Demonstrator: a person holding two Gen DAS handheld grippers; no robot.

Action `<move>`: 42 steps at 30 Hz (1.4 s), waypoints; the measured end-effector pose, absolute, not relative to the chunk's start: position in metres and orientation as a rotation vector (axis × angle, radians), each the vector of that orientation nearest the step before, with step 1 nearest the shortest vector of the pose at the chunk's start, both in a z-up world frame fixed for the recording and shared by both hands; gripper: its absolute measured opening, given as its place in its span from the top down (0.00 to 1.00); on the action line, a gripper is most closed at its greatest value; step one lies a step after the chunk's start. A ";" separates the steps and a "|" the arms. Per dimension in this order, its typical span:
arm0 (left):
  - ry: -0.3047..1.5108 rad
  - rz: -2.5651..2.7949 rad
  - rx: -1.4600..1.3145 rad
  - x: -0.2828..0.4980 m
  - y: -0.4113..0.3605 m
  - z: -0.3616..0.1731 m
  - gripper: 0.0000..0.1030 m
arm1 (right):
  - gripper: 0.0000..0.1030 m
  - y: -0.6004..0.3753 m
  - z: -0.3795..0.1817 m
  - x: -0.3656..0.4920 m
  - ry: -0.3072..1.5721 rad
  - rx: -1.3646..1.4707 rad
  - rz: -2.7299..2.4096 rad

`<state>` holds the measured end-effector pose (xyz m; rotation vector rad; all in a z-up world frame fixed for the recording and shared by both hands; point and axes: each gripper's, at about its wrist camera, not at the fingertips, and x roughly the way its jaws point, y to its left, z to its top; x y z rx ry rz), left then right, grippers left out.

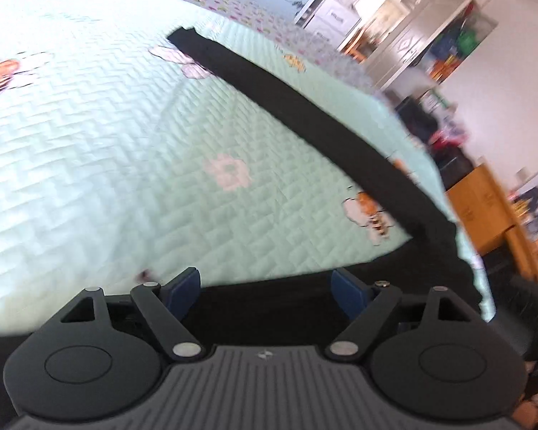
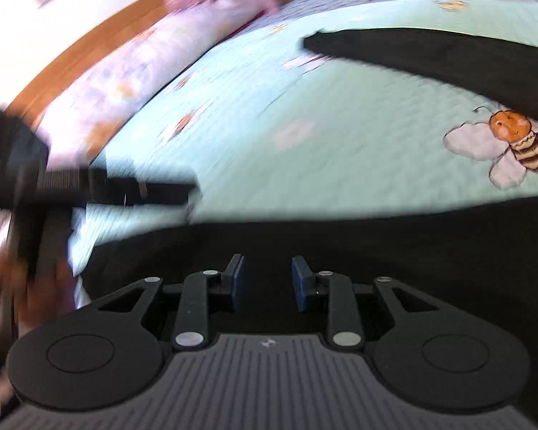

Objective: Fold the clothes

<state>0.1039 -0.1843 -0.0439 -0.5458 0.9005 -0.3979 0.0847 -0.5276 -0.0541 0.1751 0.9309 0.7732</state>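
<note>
- Black garment (image 1: 305, 107): a matte, dark cloth lying on the bed, with one long narrow strip running diagonally away across the cover and a broad part spread just under both grippers; its exact type cannot be told.
- Quilted bedspread (image 1: 107, 143): pale mint, stitched in a zigzag herringbone relief, printed with white flowers and orange-and-brown striped bees (image 2: 520, 139); its far border is a dotted pink-purple band.
- Left gripper (image 1: 265, 286): black linkage arms with flat blue pads, the fingers spread wide apart over the garment's near edge, nothing between them.
- Right gripper (image 2: 267, 281): the same build, its blue pads parted by a narrower gap, black cloth below them; no fabric is visibly pinched.
- In the right wrist view the left gripper's dark body (image 2: 53, 186) appears blurred at the left side, with a hand (image 2: 36, 286) under it.
- Bolster-shaped pillow (image 2: 143, 68): pale, floral, blurred, against a wooden headboard (image 2: 89, 43).
</note>
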 end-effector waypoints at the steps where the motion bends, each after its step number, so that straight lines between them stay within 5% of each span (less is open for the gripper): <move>1: 0.893 -0.397 -0.568 0.104 -0.176 -0.039 0.16 | 0.69 -0.529 -0.054 0.073 0.950 0.148 0.805; 8: 0.971 -0.301 -0.533 0.084 -0.174 -0.080 0.17 | 0.69 -0.475 -0.073 0.098 0.955 0.062 0.852; 12: 0.876 -0.224 -0.478 0.101 -0.162 -0.051 0.23 | 0.68 -0.454 -0.063 0.126 0.928 0.138 0.827; 19: 0.856 -0.296 -0.622 0.087 -0.128 -0.060 0.18 | 0.67 -0.449 -0.059 0.075 1.004 0.115 0.983; 22: 0.881 -0.229 -0.722 0.099 -0.119 -0.078 0.32 | 0.68 -0.412 -0.074 0.089 1.025 0.057 1.007; 28: 0.697 -0.164 -0.758 0.083 -0.082 -0.039 0.26 | 0.67 -0.388 -0.044 0.111 0.977 0.159 1.048; 33: 0.695 -0.137 -0.816 0.063 -0.073 -0.046 0.25 | 0.64 -0.372 -0.046 0.107 1.066 0.179 1.138; 36: 0.699 -0.126 -0.823 0.059 -0.076 -0.048 0.25 | 0.75 -0.353 -0.071 0.131 1.076 0.189 1.068; 42: 0.691 -0.108 -0.833 0.044 -0.064 -0.047 0.21 | 0.70 -0.370 -0.062 0.133 1.054 0.338 1.082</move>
